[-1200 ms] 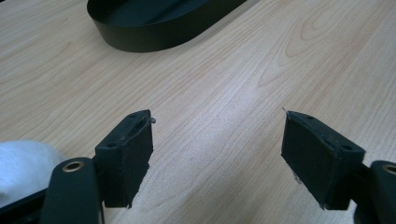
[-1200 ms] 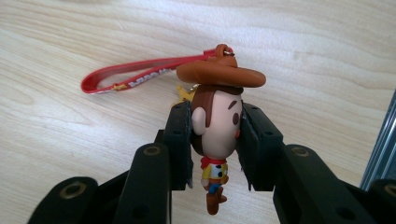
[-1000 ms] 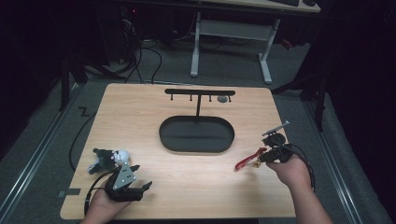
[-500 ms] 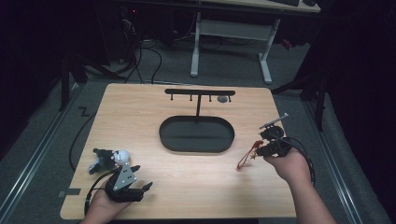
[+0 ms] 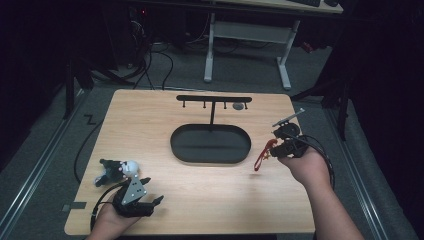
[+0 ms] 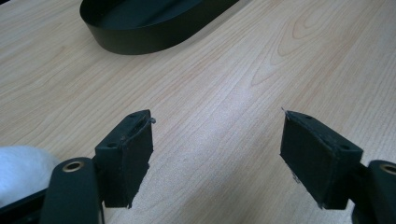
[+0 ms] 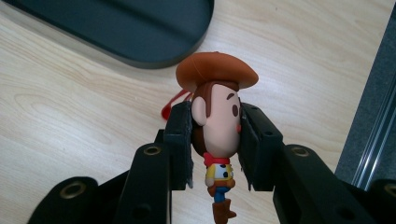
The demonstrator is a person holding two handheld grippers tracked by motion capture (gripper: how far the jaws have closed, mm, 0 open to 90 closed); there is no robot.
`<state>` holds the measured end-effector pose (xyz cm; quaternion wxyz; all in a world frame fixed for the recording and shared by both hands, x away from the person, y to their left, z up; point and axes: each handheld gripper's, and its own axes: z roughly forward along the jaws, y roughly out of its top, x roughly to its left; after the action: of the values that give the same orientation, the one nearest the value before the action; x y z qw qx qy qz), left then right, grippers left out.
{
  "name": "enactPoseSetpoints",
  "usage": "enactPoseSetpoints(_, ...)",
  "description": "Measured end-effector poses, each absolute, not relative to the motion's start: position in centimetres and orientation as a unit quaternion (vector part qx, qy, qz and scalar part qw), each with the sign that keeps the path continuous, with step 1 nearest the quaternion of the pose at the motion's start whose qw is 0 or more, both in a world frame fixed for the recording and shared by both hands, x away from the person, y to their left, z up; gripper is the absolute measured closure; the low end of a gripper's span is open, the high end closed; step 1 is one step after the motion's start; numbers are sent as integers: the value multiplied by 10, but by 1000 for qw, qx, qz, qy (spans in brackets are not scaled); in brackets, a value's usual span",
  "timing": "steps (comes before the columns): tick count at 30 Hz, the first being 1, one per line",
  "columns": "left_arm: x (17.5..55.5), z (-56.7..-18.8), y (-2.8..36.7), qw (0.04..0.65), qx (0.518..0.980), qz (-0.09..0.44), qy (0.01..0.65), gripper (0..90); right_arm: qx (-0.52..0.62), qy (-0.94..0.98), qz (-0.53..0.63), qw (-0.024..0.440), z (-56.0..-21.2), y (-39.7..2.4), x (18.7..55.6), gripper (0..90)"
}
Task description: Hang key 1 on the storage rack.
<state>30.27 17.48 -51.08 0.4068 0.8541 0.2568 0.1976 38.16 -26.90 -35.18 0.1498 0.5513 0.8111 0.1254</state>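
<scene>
My right gripper point(image 7: 216, 116) is shut on the head of a small cowboy figure point(image 7: 218, 126) with a brown hat, held above the table at the right. Its red strap point(image 5: 260, 156) dangles below the gripper point(image 5: 278, 146). A black oval tray point(image 5: 210, 143) lies in the middle of the table, and a black stand with several hooks point(image 5: 214, 99) rises from its far edge. My left gripper point(image 5: 152, 201) rests near the front left edge; its jaws point(image 6: 217, 156) stand wide open over bare wood. A black-and-white plush toy point(image 5: 118, 170) lies just beyond it.
The wooden table point(image 5: 150, 120) has bare room between the tray and the front edge. The tray's wall point(image 6: 154, 39) is ahead of the left jaws. A white desk frame point(image 5: 245, 32) and cables stand on the floor behind the table.
My right hand has risen and moved a little toward the back of the table with the cowboy figure, so the red strap hangs free. The left hand has stayed put.
</scene>
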Motion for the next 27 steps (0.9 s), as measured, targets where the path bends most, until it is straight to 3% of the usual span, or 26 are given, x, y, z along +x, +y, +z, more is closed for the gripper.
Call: enactPoseSetpoints(27,302,-511,175,403,858,195,251,263,512,829,144,174,-313,-212,418,672)
